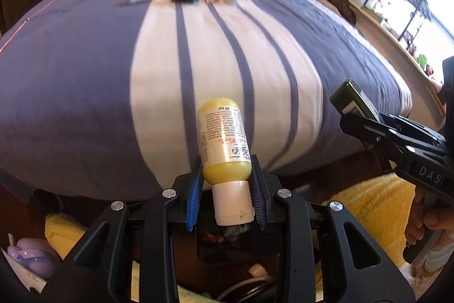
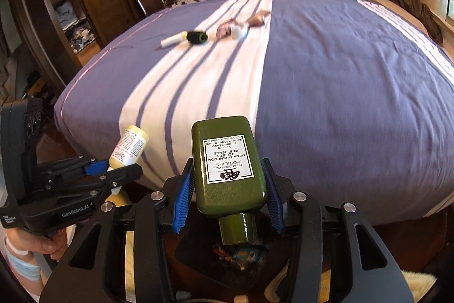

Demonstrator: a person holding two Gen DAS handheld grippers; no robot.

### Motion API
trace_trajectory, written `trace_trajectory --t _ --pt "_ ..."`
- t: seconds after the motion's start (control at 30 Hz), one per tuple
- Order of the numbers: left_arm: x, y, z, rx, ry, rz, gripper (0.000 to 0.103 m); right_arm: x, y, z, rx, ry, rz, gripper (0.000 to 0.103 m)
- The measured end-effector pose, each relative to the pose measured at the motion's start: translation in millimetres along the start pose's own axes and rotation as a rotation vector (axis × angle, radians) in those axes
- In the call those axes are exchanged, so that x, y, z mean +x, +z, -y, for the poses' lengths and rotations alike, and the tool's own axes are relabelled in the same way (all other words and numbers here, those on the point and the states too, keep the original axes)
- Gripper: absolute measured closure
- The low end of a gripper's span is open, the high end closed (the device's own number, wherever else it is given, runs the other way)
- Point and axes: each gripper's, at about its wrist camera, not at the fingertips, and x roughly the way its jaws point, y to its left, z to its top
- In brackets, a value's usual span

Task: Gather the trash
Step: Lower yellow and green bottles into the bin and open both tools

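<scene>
Trash sits in both grippers and farther up the bed [image 2: 340,81]. The left gripper [image 1: 227,189] is clamped on a small yellow lotion bottle [image 1: 221,138], blue pads pressing its lower body, white cap toward the camera. The right gripper [image 2: 229,189] is clamped on a flat green bottle [image 2: 227,161] with a white label, cap also pointing back toward the camera. Both held bottles hang over the near edge of the purple-and-white striped bedspread, side by side. Well apart from them, near the middle of the bed, lies a loose row — a pale tube [image 2: 173,39], a dark green round container [image 2: 197,37], crumpled wrappers [image 2: 227,29] and a small white jar [image 2: 238,32]. Below the grippers a dark opening shows colourful scraps — blurred, hard to identify.
</scene>
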Motion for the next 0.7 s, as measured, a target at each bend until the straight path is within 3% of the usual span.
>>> trace_trajectory --t 0.37,0.7 --pt "47 -56 2 0.006 -0.019 -0.135 0.073 38 -72 11 0.042 -0.025 -0.163 0.056" --pt "99 -100 9 0.017 -0.039 -0.279 0.073 77 -104 14 0.054 -0.022 -0.288 0.056"
